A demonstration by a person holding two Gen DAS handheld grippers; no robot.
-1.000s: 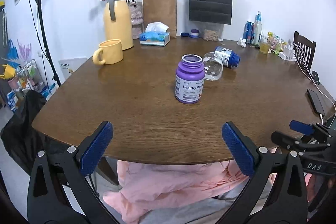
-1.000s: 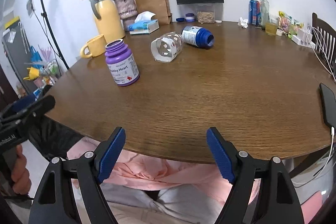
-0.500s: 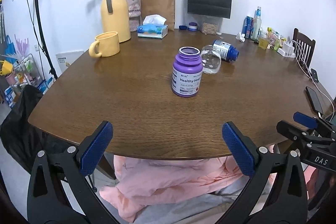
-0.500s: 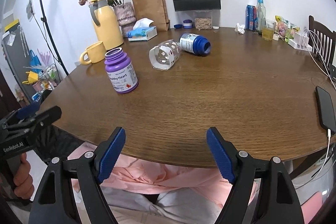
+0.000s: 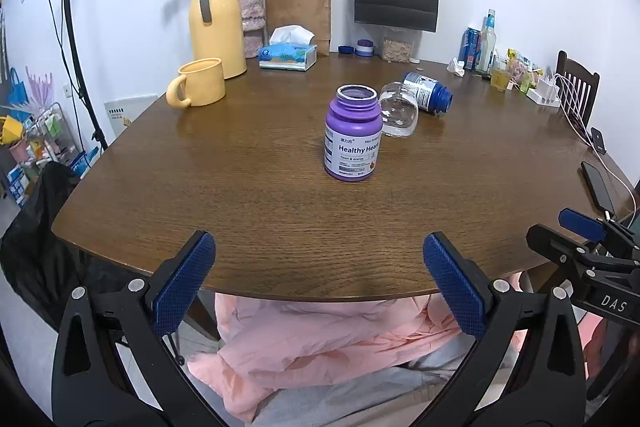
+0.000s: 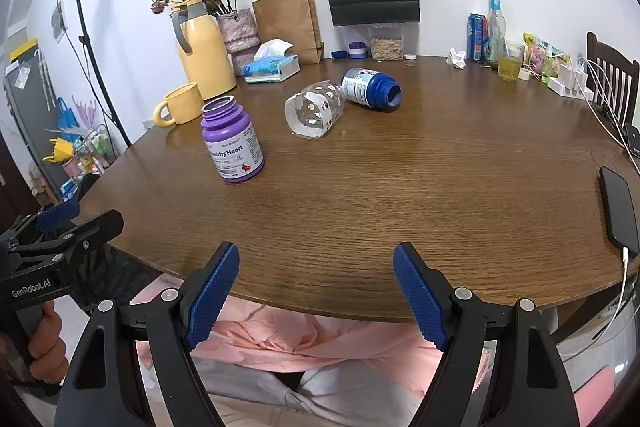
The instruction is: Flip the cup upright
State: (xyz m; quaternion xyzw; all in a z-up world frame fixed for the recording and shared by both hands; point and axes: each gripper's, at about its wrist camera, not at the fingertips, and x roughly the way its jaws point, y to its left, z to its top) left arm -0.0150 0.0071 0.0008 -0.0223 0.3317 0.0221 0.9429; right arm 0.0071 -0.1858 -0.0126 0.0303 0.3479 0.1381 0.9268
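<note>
A clear glass cup (image 6: 314,114) with small printed hearts lies on its side in the middle of the brown table, mouth toward me. In the left wrist view the cup (image 5: 398,115) is partly hidden behind an upright open purple bottle (image 5: 352,139). The purple bottle (image 6: 233,139) stands left of the cup. A blue bottle (image 6: 370,89) lies on its side just behind the cup. My left gripper (image 5: 318,283) is open and empty at the near table edge. My right gripper (image 6: 316,291) is open and empty at the near edge, well short of the cup.
A yellow mug (image 5: 198,83) and yellow thermos (image 5: 216,27) stand at the back left, with a tissue box (image 5: 287,53) and paper bags behind. A phone (image 6: 618,211) on a cable lies at the right edge. Drinks and clutter (image 6: 504,43) line the back right.
Both grippers have risen and drawn back slightly, so the table looks lower and farther in both views. Objects on the table have not moved.
</note>
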